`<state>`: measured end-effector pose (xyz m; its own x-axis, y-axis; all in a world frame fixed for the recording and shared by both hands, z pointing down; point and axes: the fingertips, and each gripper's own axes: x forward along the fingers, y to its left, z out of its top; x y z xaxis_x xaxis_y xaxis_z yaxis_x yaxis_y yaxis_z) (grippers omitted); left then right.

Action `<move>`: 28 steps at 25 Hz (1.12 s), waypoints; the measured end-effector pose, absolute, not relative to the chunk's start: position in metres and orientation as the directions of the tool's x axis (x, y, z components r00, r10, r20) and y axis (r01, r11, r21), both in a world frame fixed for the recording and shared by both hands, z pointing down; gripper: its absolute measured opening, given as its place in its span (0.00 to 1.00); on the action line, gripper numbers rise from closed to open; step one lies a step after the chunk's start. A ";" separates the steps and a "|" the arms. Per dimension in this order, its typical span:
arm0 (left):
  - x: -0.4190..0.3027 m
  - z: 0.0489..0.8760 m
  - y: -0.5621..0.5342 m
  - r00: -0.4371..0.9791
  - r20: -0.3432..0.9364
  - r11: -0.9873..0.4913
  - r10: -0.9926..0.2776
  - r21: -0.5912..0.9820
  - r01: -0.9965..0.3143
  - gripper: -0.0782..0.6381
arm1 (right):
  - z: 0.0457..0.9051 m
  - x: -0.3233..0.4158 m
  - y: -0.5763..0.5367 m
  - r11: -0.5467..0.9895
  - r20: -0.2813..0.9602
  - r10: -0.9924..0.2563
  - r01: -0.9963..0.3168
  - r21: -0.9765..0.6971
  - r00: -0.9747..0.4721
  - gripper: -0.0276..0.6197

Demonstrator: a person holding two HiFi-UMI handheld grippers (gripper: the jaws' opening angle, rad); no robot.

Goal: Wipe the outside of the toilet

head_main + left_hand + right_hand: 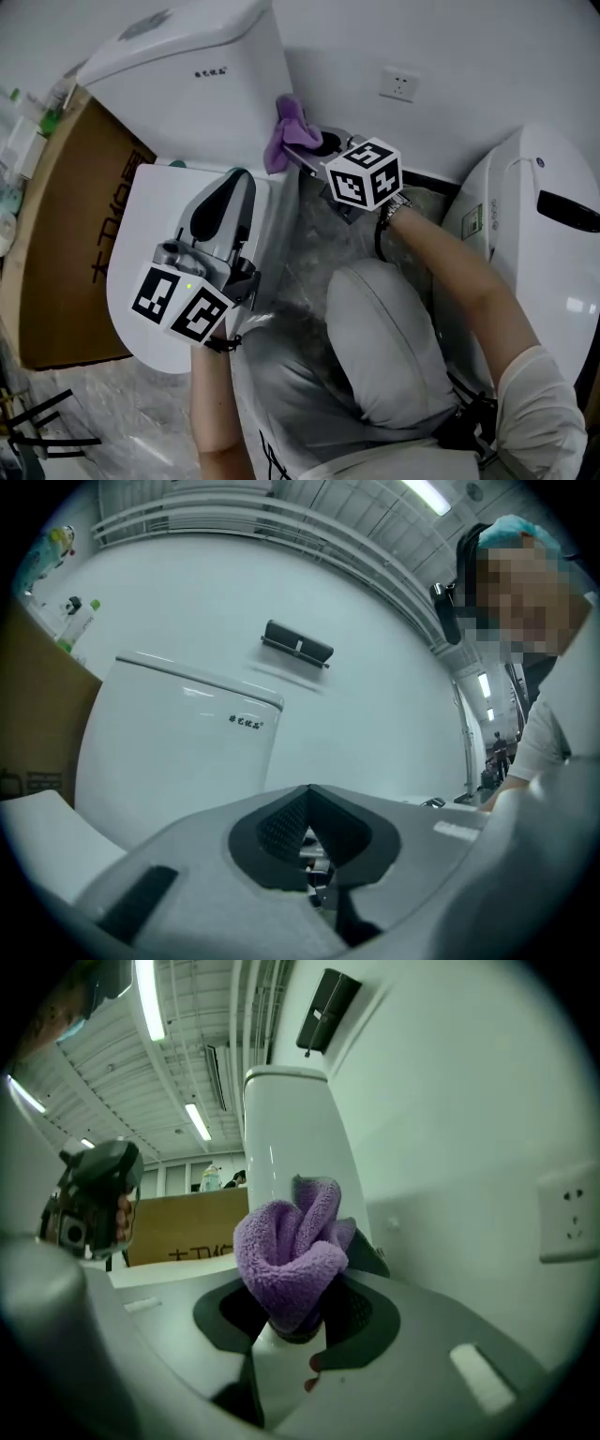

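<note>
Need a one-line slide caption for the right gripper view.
Right gripper shut on a bunched purple cloth, in front of the white toilet tank, wall socket at right.

White wall (450, 56) behind, w/ a white socket (400, 84) at right & a black fixture (298, 643) mounted higher up. Cardboard box (66, 234) w/ dark print stands at left, bottles (79, 622) above it by the wall. Floor (112, 403) lies under clear plastic sheeting. Ribbed ceiling (94, 1058) carries lit strip lights (147, 1002). Big white unit (534, 216) at far right, close to the wall.
</note>
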<state>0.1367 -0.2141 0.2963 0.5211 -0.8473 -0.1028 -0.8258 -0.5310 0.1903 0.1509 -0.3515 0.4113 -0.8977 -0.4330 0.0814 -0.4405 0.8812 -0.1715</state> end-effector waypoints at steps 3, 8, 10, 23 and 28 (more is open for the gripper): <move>0.142 0.300 -0.218 0.520 -0.085 -0.527 -0.850 0.168 -0.833 0.12 | 0.448 0.151 -0.355 0.884 0.141 -0.405 -0.427 -0.192 -0.903 0.25; 0.150 0.298 -0.225 0.531 -0.063 -0.534 -0.845 0.161 -0.830 0.12 | 0.475 0.155 -0.361 0.876 0.134 -0.398 -0.419 -0.237 -0.908 0.25; 0.149 0.292 -0.226 0.529 -0.062 -0.532 -0.846 0.151 -0.833 0.12 | 0.486 0.156 -0.363 0.870 0.147 -0.397 -0.422 -0.254 -0.906 0.25; 0.152 0.299 -0.225 0.545 -0.031 -0.544 -0.838 0.136 -0.828 0.12 | 0.258 0.193 -0.393 0.928 -0.139 -0.372 -0.362 -0.092 -0.918 0.25; 0.154 0.306 -0.230 0.543 -0.037 -0.541 -0.839 0.150 -0.827 0.12 | 0.181 0.179 -0.406 0.936 -0.142 -0.347 -0.351 0.006 -0.927 0.25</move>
